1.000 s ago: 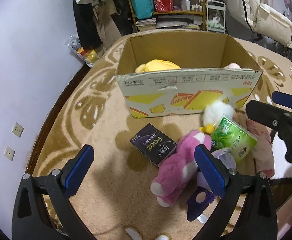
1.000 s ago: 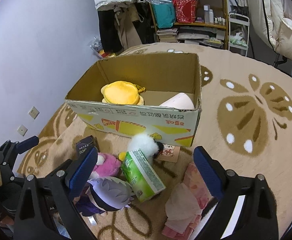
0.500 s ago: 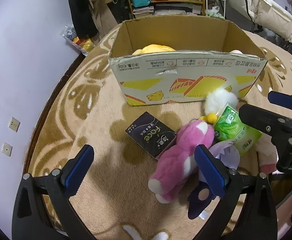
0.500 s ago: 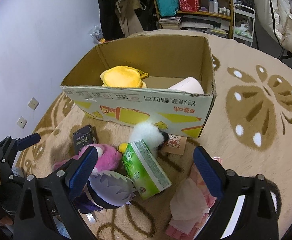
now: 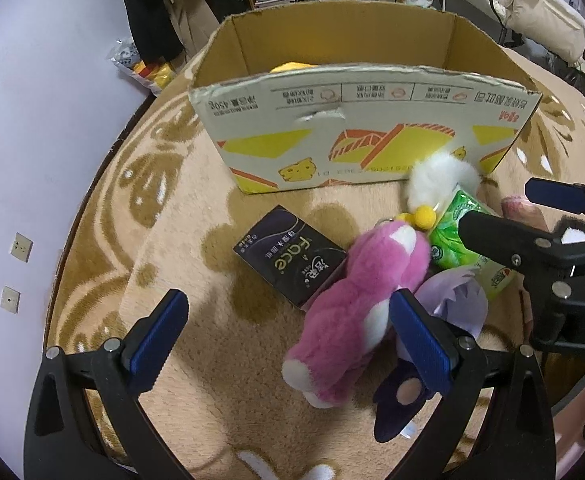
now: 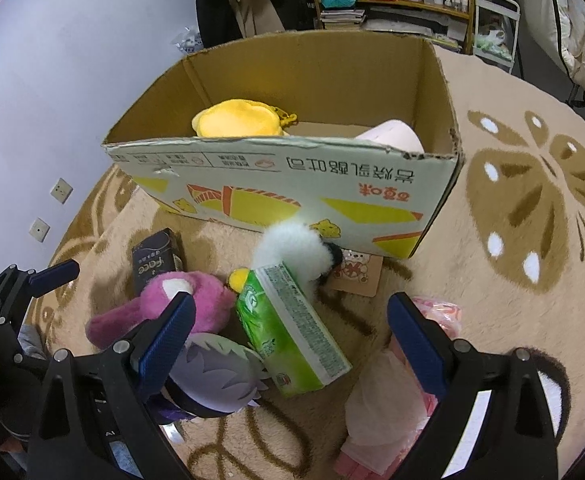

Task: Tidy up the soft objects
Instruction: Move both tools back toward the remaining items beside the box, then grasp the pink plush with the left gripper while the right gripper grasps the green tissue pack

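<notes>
Rug [image 6: 532,320]: beige with a brown butterfly pattern, under everything.
Cardboard box [image 5: 364,136]: open-topped, standing on the rug beyond the loose pile; a yellow plush [image 6: 236,118] and a pale pink item [image 6: 392,138] lie inside.
Left gripper [image 5: 288,340]: jaws spread wide, holding nothing — poised above the rug, its right finger over the pink plush.
Right gripper [image 6: 292,340]: jaws also wide apart and empty, hanging over the green pack and the purple-haired doll.
Pink plush [image 5: 356,304]: lying on the rug in front of the box, resting against the black box.
Purple-haired doll [image 6: 216,376]: beside the pink plush, touching the green pack.
Green tissue pack [image 6: 292,328]: tilted, leaning on the white fluffy toy [image 6: 292,248].
Black box [image 5: 288,256]: flat on the rug, printed "Face".
Pink packets [image 6: 392,400]: heaped on the rug beneath the right gripper's right finger.
Small card [image 6: 354,274]: cartoon print, at the box's foot.
</notes>
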The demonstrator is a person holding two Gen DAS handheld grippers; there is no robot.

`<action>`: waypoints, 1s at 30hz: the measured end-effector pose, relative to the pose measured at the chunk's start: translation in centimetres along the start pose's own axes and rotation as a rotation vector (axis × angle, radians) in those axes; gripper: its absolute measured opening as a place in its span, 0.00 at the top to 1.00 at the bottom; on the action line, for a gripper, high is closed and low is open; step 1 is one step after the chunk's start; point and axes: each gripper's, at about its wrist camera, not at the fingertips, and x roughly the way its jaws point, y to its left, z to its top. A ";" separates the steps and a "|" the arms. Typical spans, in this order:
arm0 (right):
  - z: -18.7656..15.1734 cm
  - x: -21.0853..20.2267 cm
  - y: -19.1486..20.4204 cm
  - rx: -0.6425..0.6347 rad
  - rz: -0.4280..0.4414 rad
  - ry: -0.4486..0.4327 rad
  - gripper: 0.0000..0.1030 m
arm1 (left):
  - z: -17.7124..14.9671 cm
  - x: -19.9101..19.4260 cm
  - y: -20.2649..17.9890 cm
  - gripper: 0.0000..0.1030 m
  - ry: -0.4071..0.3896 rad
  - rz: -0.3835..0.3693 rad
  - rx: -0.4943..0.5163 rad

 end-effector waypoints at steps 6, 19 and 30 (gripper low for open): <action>0.0 0.9 -0.3 0.012 -0.003 0.033 0.02 | 0.0 0.6 -0.3 0.03 0.018 -0.009 0.009; -0.2 2.9 -0.3 0.015 -0.001 0.102 0.14 | -0.1 1.5 0.4 0.14 0.049 -0.080 -0.036; -0.5 3.6 -0.1 0.015 0.029 0.146 0.42 | -0.7 0.8 -0.7 0.55 0.063 -0.170 -0.020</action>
